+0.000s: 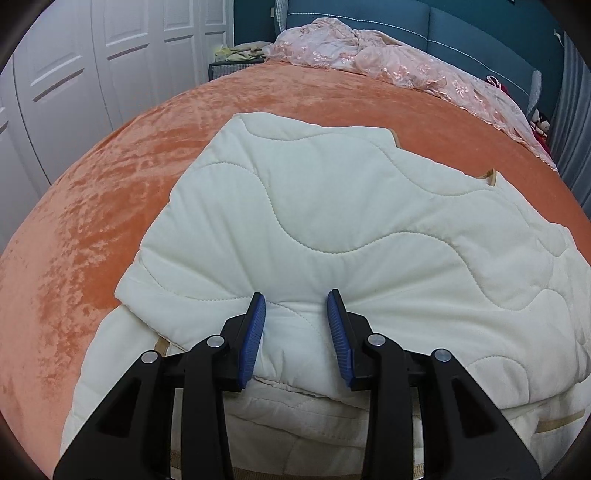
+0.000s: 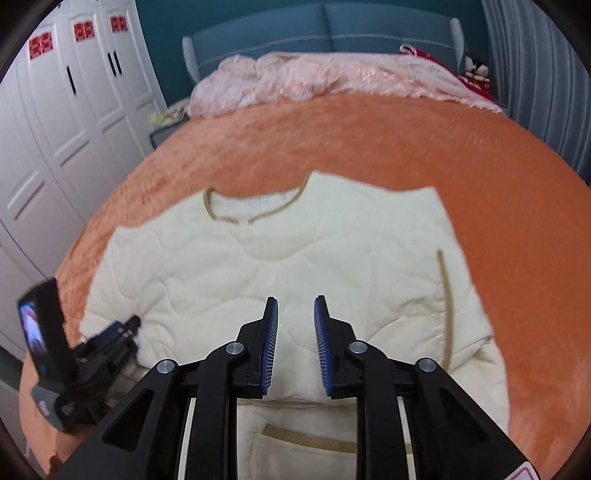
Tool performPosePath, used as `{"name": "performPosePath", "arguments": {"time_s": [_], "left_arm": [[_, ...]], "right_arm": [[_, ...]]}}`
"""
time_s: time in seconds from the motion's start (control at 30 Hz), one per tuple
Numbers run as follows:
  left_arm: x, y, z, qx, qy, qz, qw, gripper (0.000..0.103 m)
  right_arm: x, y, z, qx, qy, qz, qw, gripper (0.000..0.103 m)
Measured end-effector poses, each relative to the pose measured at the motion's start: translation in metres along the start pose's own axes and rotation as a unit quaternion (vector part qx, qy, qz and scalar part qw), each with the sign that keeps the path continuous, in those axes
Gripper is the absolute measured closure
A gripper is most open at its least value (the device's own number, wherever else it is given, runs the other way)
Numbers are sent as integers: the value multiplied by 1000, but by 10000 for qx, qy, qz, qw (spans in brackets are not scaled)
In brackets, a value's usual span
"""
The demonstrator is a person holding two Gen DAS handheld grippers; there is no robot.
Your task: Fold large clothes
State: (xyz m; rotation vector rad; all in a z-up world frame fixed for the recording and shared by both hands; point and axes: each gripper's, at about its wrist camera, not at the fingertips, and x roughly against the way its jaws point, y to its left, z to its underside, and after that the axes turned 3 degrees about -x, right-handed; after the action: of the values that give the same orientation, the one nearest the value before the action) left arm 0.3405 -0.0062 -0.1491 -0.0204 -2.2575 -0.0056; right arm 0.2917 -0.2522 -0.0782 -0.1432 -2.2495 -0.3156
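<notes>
A cream quilted jacket [image 1: 332, 206] with tan trim lies on the orange bedspread [image 1: 110, 206], partly folded over itself. My left gripper [image 1: 295, 306] is open, its blue pads resting on the jacket's near folded edge with fabric between them. In the right wrist view the jacket [image 2: 288, 251] lies flat with its tan collar [image 2: 255, 214] at the far side. My right gripper [image 2: 295, 314] is open above the jacket's near part, holding nothing. The left gripper [image 2: 110, 336] shows at the jacket's left edge there.
A pink lace cover [image 1: 388, 59] is bunched at the head of the bed by the blue headboard [image 2: 325, 33]. White wardrobe doors [image 2: 55, 129] stand to the left. A bedside stand [image 1: 232, 66] with small items is beyond the bed's far left corner.
</notes>
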Motion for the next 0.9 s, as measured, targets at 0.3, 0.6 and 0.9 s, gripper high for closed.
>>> {"name": "performPosePath", "arguments": {"time_s": [0.3,0.6,0.9], "left_arm": [[-3,-1,10,-29,-342,-18,9994,69],[-3,-5,8,-107,-349,-121,9993,69],[5,61,-100,876,-241,708,9933,58]], "right_arm": [[-52,5,45,334,17,366,9988,87],[-56,-1,44,210,-70,194,9996,86],[-58,47,-62,-63,41,-1363,9906,72]]}}
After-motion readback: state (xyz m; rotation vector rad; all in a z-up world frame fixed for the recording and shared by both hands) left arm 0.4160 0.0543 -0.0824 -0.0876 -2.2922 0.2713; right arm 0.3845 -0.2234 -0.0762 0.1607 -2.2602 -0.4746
